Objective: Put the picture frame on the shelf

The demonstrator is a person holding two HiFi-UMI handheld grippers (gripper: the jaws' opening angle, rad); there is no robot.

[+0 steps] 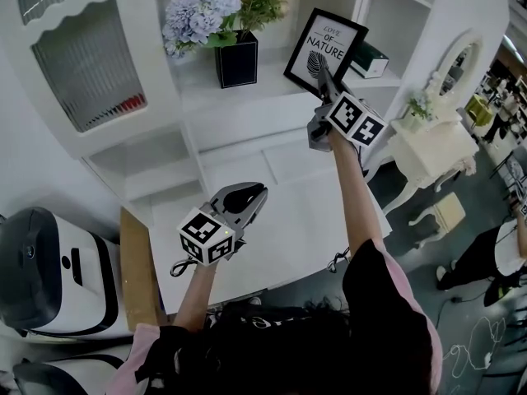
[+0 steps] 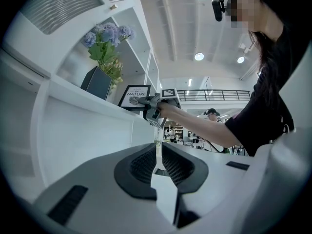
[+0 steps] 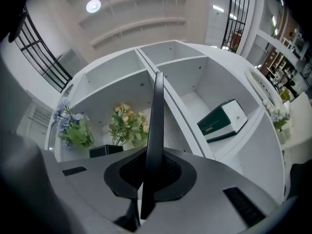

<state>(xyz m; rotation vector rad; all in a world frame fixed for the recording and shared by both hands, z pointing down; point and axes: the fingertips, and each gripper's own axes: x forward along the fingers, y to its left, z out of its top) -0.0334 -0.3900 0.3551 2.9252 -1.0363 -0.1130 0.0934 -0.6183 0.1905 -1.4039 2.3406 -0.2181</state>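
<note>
Left claw [image 1: 255, 192] low, closed, empty; right arm [image 1: 356, 189] outstretched, right claw [image 1: 322, 71] clamping picture frame [image 1: 326, 41] at shelf [image 1: 198, 81].

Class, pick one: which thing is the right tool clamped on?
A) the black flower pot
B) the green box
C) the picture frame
C: the right tool is shut on the picture frame, which shows edge-on between its jaws in the right gripper view.

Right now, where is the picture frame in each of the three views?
Head view: frame, upper middle, against the shelf.
Left gripper view: frame, small, left of centre.
Right gripper view: frame, edge-on, dead centre.
Shared landmark: flowers, left of the frame everywhere.
</note>
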